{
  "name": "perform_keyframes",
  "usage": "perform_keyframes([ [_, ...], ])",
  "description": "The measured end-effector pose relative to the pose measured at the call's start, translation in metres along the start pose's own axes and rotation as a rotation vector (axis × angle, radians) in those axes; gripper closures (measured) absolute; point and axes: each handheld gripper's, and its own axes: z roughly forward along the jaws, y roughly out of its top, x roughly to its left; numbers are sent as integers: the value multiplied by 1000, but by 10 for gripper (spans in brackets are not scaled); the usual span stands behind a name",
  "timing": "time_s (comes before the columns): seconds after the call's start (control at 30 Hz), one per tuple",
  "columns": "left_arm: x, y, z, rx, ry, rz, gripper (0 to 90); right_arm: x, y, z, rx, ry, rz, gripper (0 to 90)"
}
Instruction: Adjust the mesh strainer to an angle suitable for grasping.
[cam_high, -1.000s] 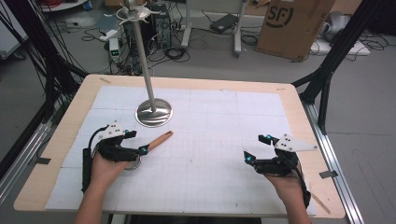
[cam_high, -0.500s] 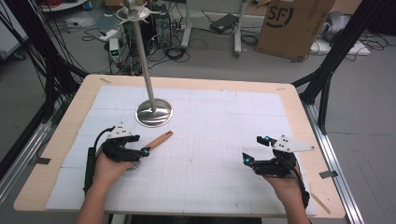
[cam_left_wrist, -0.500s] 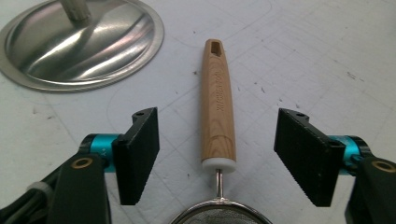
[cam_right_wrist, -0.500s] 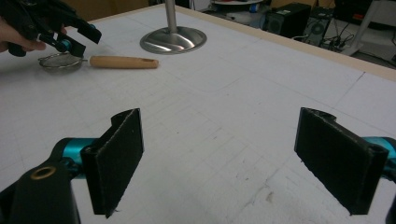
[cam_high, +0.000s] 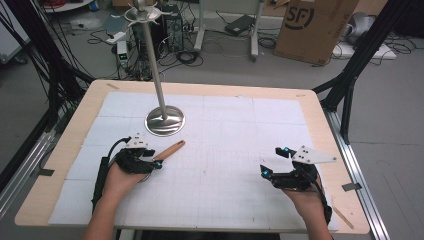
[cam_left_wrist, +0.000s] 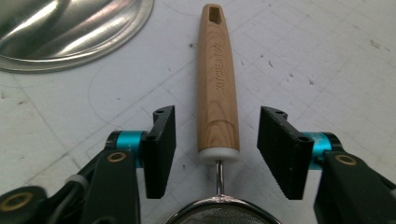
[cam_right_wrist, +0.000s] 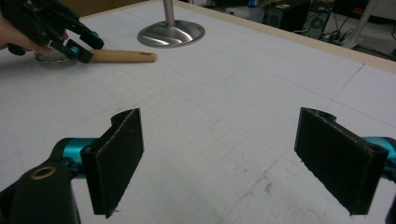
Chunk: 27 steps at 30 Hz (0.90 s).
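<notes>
Reading this as the grasp step, we see the left gripper (cam_left_wrist: 217, 156) straddling the strainer's wooden handle (cam_left_wrist: 217, 88) at lower centre, jaws spread, closing next; right gripper (cam_right_wrist: 240, 163) idle, jaws spread.

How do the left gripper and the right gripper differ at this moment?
The left gripper has its jaws on either side of the strainer's wooden handle, not touching it; the right gripper has only bare table between its jaws. The left one sits near the steel stand base; the right one is far from it. Both are open.
</notes>
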Motion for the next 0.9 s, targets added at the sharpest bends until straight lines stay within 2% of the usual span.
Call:
perform_keyframes([
  [0.13,-3,1,3,24,1,21,543,1,0,1,3,0,-3,147],
  [0.17,-5,1,4,37,9,38,563,1,0,1,4,0,-1,147],
  [0.33,-9,3,4,53,18,67,618,0,-1,0,4,-5,2,147],
  [0.4,-11,5,5,58,14,83,667,-1,-1,0,3,-8,5,147],
  [0.6,-17,7,5,79,42,128,683,-1,-1,1,8,-6,9,147],
  [0.73,-20,8,5,85,13,136,697,0,-1,1,9,-5,9,147],
  [0.9,-27,12,5,104,18,170,698,0,-1,1,6,-4,8,147],
])
